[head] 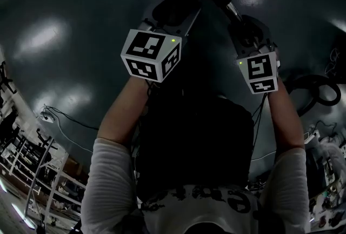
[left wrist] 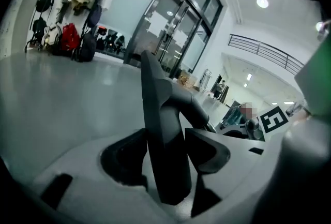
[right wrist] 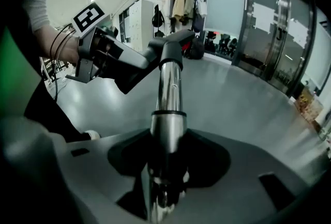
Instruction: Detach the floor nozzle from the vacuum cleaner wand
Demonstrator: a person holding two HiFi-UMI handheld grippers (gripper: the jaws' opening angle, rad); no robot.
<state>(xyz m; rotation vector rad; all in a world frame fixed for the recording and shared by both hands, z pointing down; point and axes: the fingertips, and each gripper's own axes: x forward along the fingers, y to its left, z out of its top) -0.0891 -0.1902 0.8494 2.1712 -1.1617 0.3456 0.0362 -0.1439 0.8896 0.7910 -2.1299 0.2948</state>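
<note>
Since the floor nozzle's dark neck (left wrist: 163, 114) sits joined to the end of the shiny wand (right wrist: 166, 109), with both held up clear of the grey floor (right wrist: 238, 93), the step in hand is, I judge, the pull-apart itself. It calls for a straight draw along the wand's line rather than a bend, with any catch at the joint pressed first. The left gripper (left wrist: 164, 137) clamps the neck, a jaw on either side. The right gripper (right wrist: 168, 140) is clenched round the wand just below its black ring. A steady right hand while the left draws away should spare the joint a twist. No container takes part. Far off, bags (left wrist: 70, 36) hang by a coat rack, their contents unseen.
</note>
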